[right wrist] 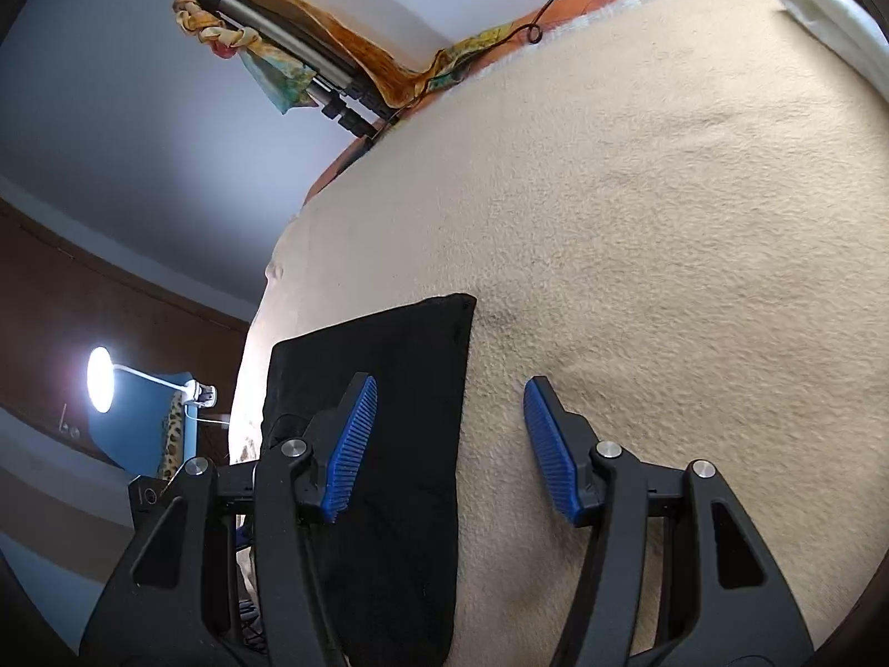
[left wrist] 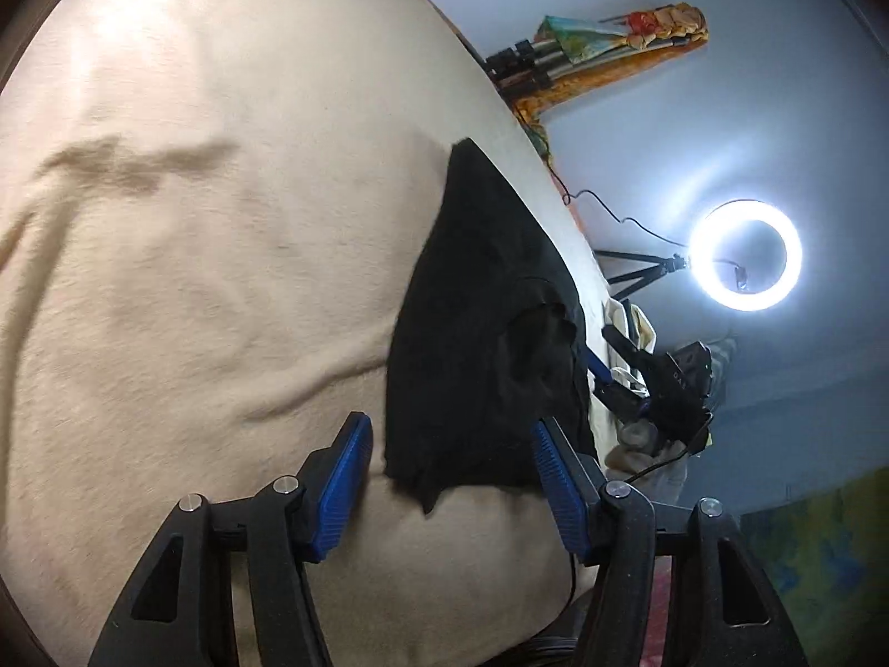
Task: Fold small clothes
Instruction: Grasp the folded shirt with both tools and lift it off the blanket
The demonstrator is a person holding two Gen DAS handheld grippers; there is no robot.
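Observation:
A small black garment [left wrist: 478,333] lies flat on the cream blanket [left wrist: 194,250], rumpled near its right side. My left gripper [left wrist: 449,422] hovers open over the garment's near edge, nothing pinched between its blue pads. Beyond the garment, the right gripper [left wrist: 605,367] shows at the blanket's right edge. In the right wrist view the black garment [right wrist: 400,389] is a neat rectangle with a straight right edge. My right gripper [right wrist: 450,381] stands open above that edge, its left finger [right wrist: 355,428] over the cloth and its right finger [right wrist: 550,444] over bare blanket [right wrist: 639,222].
A lit ring light [left wrist: 747,255] on a tripod stands beyond the blanket's edge. A tripod wrapped in a colourful scarf [right wrist: 289,50] leans against the wall. A desk lamp [right wrist: 103,378] glows at the left, and a white folded cloth [right wrist: 822,16] lies at the far corner.

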